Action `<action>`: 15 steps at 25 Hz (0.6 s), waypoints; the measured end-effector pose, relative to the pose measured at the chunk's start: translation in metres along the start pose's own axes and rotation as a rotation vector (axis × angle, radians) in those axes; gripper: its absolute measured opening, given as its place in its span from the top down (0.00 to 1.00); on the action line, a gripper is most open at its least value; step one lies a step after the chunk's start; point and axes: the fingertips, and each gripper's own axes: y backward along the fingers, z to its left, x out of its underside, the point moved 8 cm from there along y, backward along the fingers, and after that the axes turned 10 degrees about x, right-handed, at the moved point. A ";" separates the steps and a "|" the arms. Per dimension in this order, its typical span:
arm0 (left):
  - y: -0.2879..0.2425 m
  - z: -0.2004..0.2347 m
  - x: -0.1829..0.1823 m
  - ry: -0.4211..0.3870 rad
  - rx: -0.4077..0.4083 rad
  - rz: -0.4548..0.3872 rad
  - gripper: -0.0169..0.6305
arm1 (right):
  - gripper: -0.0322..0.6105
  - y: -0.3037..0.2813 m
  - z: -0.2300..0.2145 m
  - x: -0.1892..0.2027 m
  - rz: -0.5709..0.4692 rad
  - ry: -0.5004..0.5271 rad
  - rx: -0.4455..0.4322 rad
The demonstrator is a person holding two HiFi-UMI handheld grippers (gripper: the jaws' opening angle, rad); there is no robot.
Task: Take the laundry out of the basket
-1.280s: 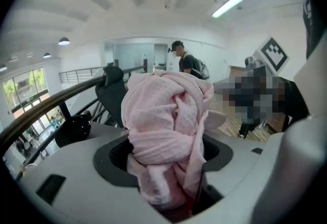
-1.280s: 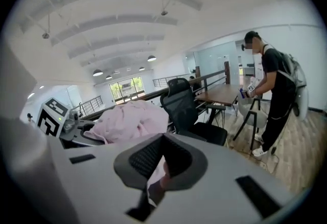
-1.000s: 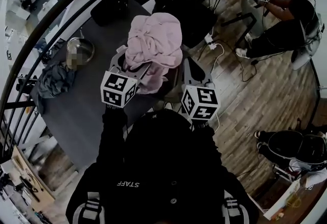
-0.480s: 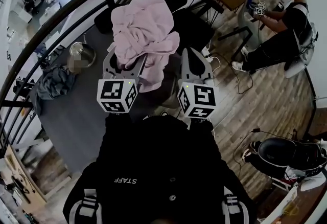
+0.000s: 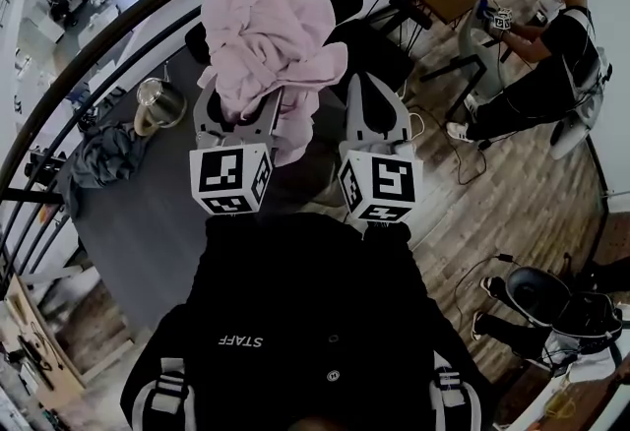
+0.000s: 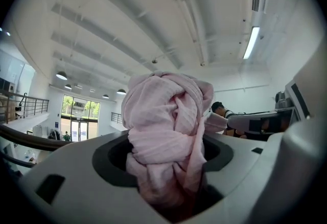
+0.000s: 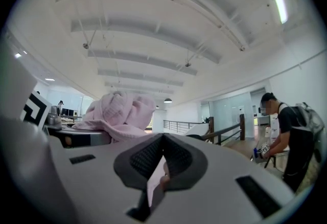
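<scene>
Gray tabletop [image 5: 148, 222] below; left gripper [image 6: 166, 174] and right gripper [image 7: 162, 159] both clamp bunched, ribbed pink cloth [image 5: 271, 26]

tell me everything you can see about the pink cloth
The pink cloth is soft, ribbed fabric, bunched into a knotted wad and held up in the air. The left gripper clamps its thick middle, with folds bulging above and hanging below. The right gripper pinches a thin edge of it. Nothing else appears to touch it.
</scene>
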 end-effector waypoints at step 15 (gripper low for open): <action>0.004 -0.005 -0.012 -0.004 -0.056 -0.041 0.49 | 0.93 0.007 -0.005 -0.003 -0.012 0.000 0.008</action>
